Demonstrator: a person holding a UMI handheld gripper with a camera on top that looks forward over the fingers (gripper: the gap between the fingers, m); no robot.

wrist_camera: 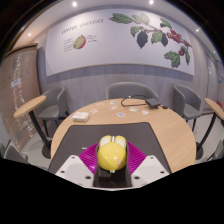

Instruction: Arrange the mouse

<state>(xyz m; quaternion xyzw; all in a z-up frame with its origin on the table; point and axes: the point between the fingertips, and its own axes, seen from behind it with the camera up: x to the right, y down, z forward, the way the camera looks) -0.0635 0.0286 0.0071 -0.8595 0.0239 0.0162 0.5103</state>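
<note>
Clamped between the jaws of the gripper [111, 168]: a yellow mouse [111, 154], pink pads [92, 157] pressing on both flanks, no gap showing either side. Held above the near edge of the round wooden counter [150, 135], apparently lifted clear of it, though actual clearance under the mouse is hidden. Beyond the mouse, toward the far side of the counter, a few small flat items [120, 114] and a dark cable [135, 101], too small to identify. Past the counter, grey chairs [128, 90] and a wall poster [120, 40].

Likely risks from here: smooth, rounded shell, so a slackened squeeze or a quick swing could let the mouse slip forward out of the pads and drop. Set down too near the counter's edge, could slide off. Carried further in, could snag the cable or knock the small items.
</note>
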